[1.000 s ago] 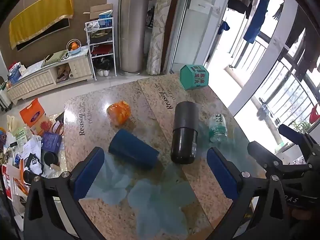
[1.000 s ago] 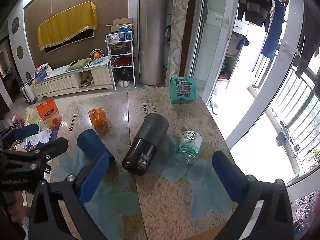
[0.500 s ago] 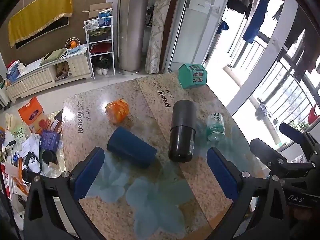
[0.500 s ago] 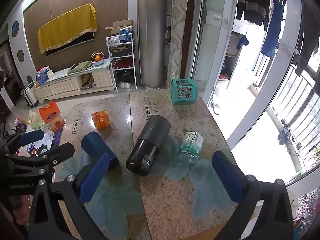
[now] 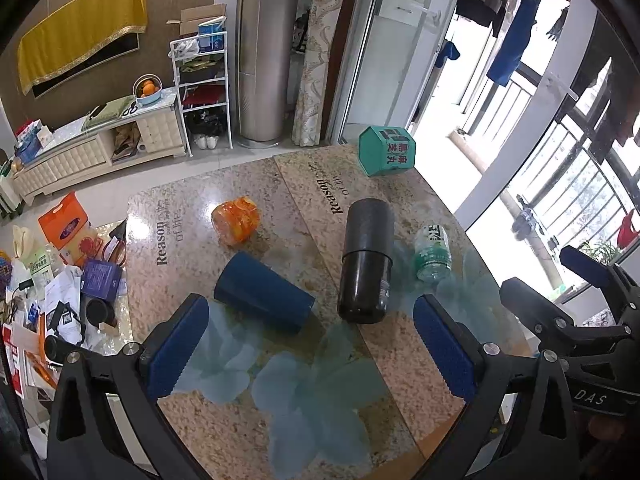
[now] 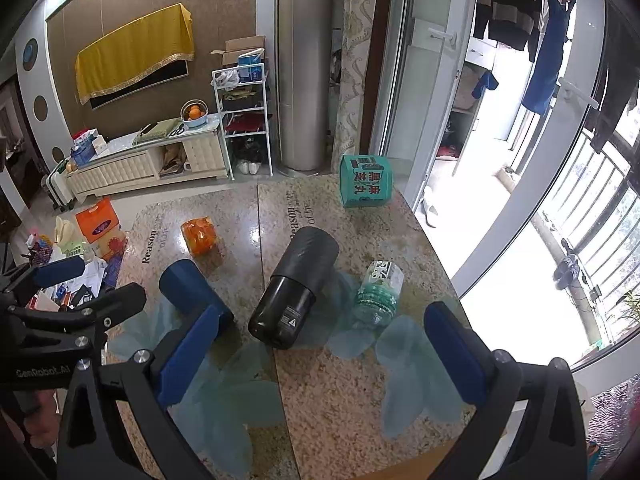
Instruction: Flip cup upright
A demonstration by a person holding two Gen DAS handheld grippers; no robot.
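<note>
Matte blue cup point(image 5: 264, 297) lying on speckled stone table point(image 5: 240, 184) | both claws spread, empty

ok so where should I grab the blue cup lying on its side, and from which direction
Probably across the middle of the blue cup, coming down from above with the left gripper, which is nearest. It lies flat on the table, so only its round sides are exposed.

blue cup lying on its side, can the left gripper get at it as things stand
Probably yes. The left gripper hangs open above the table, and the blue cup lies just ahead of its fingers, apart from the black tumbler, with nothing between them.
</note>
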